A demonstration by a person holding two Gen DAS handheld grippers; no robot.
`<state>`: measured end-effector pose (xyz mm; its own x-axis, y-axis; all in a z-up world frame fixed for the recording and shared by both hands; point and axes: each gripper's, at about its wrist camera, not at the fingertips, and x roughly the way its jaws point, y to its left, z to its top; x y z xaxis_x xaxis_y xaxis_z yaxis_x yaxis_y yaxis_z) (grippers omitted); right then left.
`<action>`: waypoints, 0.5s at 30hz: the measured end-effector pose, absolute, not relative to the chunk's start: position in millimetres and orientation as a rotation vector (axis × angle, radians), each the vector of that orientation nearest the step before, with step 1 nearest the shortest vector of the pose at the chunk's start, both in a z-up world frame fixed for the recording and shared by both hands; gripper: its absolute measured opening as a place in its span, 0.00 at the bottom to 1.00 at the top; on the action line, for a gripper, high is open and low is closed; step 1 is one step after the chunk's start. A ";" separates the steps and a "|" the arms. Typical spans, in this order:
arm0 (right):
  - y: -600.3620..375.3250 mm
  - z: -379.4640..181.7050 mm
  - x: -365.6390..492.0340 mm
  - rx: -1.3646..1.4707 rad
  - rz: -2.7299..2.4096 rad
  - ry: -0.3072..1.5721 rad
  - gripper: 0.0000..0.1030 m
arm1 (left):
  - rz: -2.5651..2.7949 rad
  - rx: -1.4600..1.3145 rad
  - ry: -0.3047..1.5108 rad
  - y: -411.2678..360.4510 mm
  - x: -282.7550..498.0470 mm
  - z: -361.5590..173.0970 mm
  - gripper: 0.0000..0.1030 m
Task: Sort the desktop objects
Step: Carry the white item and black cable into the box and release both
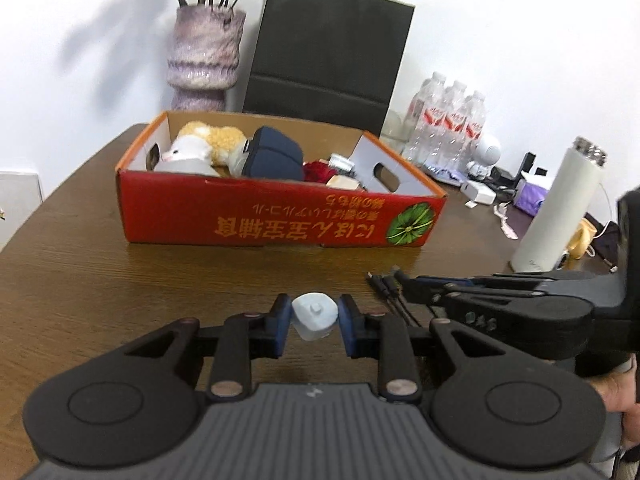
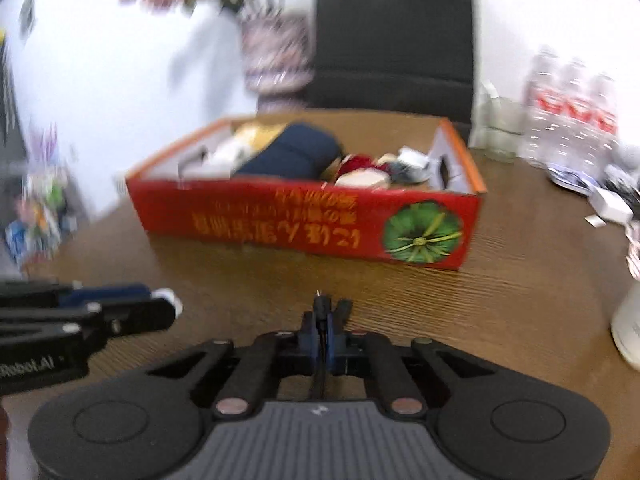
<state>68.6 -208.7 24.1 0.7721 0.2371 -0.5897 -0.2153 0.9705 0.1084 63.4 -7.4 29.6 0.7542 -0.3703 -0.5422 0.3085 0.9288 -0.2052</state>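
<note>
The left tool is angled down toward the table, its two blue pads pinching a small pale-blue plastic piece from either side; the piece sits squarely between the fingertips, just above the wood. Close beside it on its right, the right tool points the same way and tilts down much the same, its pads pressed together on a black cable whose plugs stick out past the tips, while the rest of the cord runs back between the fingers toward the body of the tool. In the left wrist view the right tool comes in from the right edge as a long dark linkage, with the plug ends fanned out ahead of it near the table surface, and a bit of the person's hand shows behind it at the lower right. Beyond both tools, well apart from them, a red cardboard box with an orange rim stands on the table, already holding a plush toy, a navy pouch and some smaller items. Behind the box stand a purple-white vase and a black paper bag. Off to the right are a pack of water bottles and a white flask.
</note>
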 end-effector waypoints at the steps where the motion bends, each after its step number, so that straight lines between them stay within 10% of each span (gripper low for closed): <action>1: -210.2 27.4 62.5 0.042 0.240 0.628 0.04 | -0.375 -0.105 0.606 -7.5 59.5 32.5 0.26; 15: -226.2 116.7 33.7 0.018 0.231 0.416 0.04 | -0.399 -0.102 0.527 -8.8 44.1 65.6 0.26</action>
<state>33.7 -226.2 116.7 0.8888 0.2258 -0.3988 -0.2182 0.9737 0.0649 44.1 -8.8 65.6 0.7896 -0.3957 -0.4689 0.3439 0.9184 -0.1958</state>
